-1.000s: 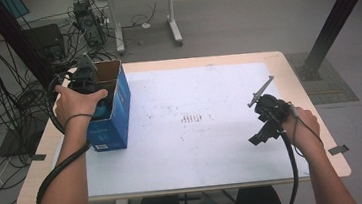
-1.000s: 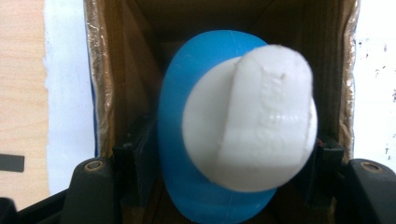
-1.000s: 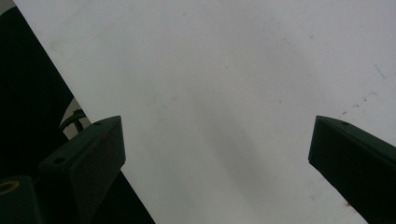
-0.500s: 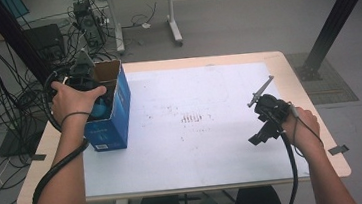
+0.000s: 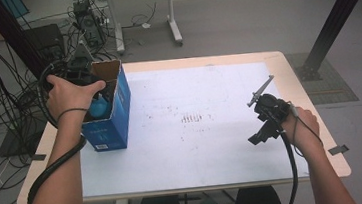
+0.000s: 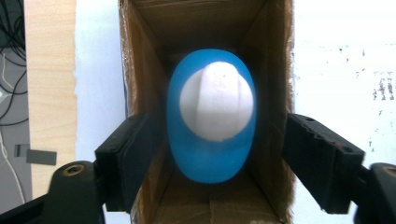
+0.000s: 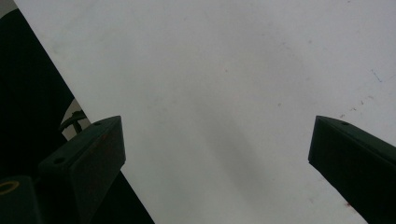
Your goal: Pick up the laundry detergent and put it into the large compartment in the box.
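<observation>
Left gripper (image 6: 215, 154) jaws have just opened, releasing the blue bottle (image 6: 212, 116) inside the cardboard box (image 5: 112, 113), upper left of the high view. Drop-off looks done. Right gripper (image 5: 266, 119) idles open at right.

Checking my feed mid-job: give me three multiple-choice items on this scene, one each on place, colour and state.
1. Where is the bottle?
A. inside the cardboard box
B. on the bare table
C. between the right gripper's jaws

2. What colour is the bottle's cap?
A. red
B. white
C. black

3. How do the left gripper jaws stand?
A. clamped on the cap
B. shut, holding nothing
C. apart, off the bottle

Key: 1 A, box walls surround it; 2 B, cap white on blue body; 3 C, gaps show on both sides, jaws having just opened.
</observation>
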The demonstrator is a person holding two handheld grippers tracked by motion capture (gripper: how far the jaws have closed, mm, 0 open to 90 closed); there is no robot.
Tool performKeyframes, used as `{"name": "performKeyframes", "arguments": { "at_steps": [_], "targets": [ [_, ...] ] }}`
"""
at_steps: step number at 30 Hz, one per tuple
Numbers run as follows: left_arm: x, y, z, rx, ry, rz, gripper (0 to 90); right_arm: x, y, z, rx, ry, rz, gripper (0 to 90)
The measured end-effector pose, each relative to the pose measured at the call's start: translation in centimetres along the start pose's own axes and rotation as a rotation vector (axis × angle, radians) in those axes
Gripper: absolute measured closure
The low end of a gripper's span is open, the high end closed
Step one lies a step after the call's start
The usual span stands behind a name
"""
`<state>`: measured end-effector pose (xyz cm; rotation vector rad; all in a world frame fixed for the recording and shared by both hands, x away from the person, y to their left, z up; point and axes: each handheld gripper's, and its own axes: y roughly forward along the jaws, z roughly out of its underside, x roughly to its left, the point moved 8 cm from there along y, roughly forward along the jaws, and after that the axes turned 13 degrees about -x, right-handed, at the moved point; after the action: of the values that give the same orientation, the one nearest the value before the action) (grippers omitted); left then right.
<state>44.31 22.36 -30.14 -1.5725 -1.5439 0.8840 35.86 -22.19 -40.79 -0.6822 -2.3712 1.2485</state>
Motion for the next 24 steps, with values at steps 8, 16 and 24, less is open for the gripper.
{"name": "performKeyframes", "arguments": {
  "at_steps": [8,16,24],
  "targets": [
    [-0.5,-1.6,-0.3,-0.012,0.023,0.006,20.0,0.0,0.1,-0.1,-0.003,-0.008,0.0,3.6],
    [-1.5,-3.5,-0.8,-0.037,0.037,0.027,15.8,0.0,0.2,-0.2,-0.001,-0.007,-0.007,3.6],
    [-2.7,-4.9,-1.1,-0.028,0.055,0.061,10.6,-0.1,0.1,-0.2,0.004,-0.007,-0.006,3.6]
  ]
}}
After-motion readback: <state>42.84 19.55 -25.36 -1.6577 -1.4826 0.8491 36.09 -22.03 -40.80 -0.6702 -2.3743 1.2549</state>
